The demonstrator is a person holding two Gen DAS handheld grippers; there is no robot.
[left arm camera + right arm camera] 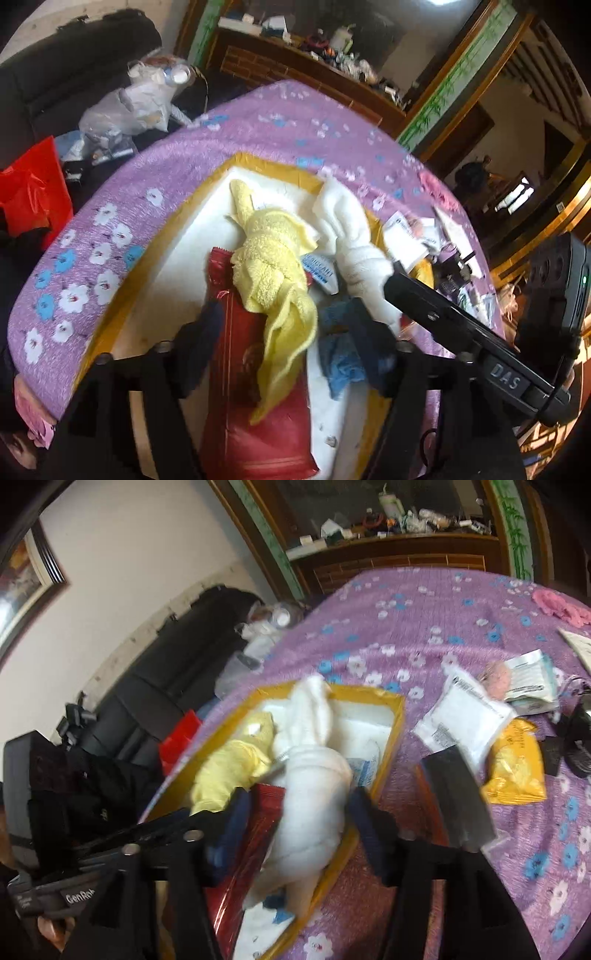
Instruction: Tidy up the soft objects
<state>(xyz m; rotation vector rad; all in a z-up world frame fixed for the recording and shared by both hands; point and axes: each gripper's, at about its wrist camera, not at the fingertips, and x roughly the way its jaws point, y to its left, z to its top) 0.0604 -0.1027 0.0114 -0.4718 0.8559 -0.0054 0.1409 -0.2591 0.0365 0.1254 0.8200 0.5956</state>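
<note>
A yellow-rimmed box (258, 162) with a white lining stands on the purple flowered cloth. In it lie a knotted yellow towel (273, 269), a knotted white towel (351, 236), a blue cloth (341, 365) and a red packet (251, 413). My left gripper (288, 325) is open above the yellow towel and the red packet. My right gripper (295, 812) is open, its fingers on either side of the white towel (314, 775), which lies in the box (391, 738). The yellow towel (229, 771) sits to its left.
White sachets (461, 720), a yellow packet (517, 771), a pink cloth (561, 605) and small dark items lie on the cloth right of the box. A black sofa (166, 672) with bags stands to the left. A cluttered wooden sideboard (399, 561) stands behind.
</note>
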